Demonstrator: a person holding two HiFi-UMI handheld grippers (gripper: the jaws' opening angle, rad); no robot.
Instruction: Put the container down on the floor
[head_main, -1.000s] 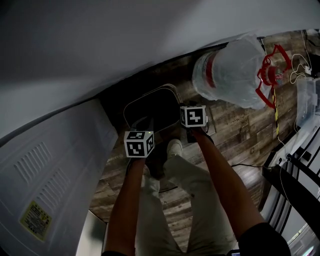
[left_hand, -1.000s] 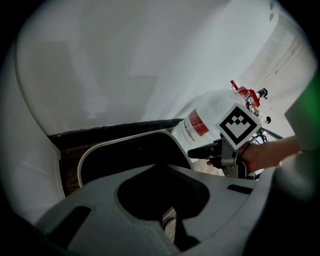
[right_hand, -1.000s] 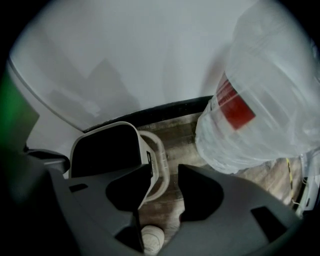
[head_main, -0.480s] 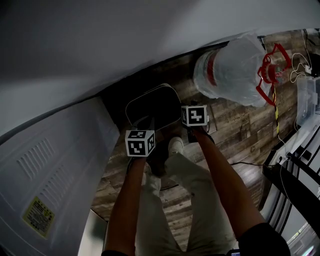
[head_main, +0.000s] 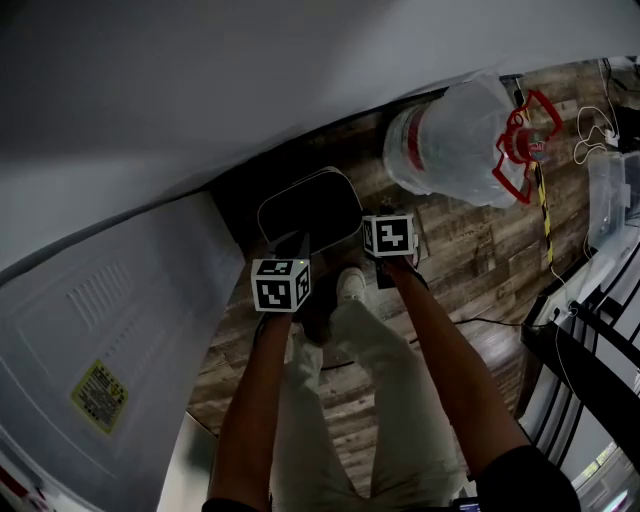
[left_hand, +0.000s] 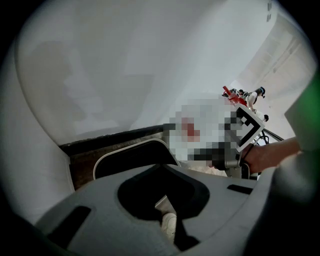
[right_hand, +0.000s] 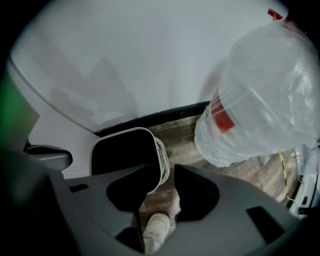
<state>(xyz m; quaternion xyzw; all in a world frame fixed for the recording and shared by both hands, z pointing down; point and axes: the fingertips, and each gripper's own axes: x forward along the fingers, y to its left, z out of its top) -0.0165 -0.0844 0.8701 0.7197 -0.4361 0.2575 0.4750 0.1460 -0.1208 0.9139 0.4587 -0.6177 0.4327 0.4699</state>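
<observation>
The container (head_main: 310, 205) is a dark bin with a white rim. It stands upright on the wood floor against the wall, also visible in the left gripper view (left_hand: 130, 160) and the right gripper view (right_hand: 125, 150). Both grippers hover just above its near side, apart from it. My left gripper (left_hand: 161, 167) has its jaw tips meeting, with nothing between them. My right gripper (right_hand: 169, 170) is open with a gap at its tips, closing slightly. Only floor and a white shoe (right_hand: 155, 225) show through that gap.
A large clear plastic bag over a white bucket with a red band (head_main: 450, 140) stands right of the container, with a red wire frame (head_main: 520, 150) beside it. A white appliance (head_main: 100, 340) fills the left. A clear box (head_main: 610, 190) and cables lie at far right.
The container stays put on the floor. Both grippers hold nearly the same place; the view has shifted a little.
</observation>
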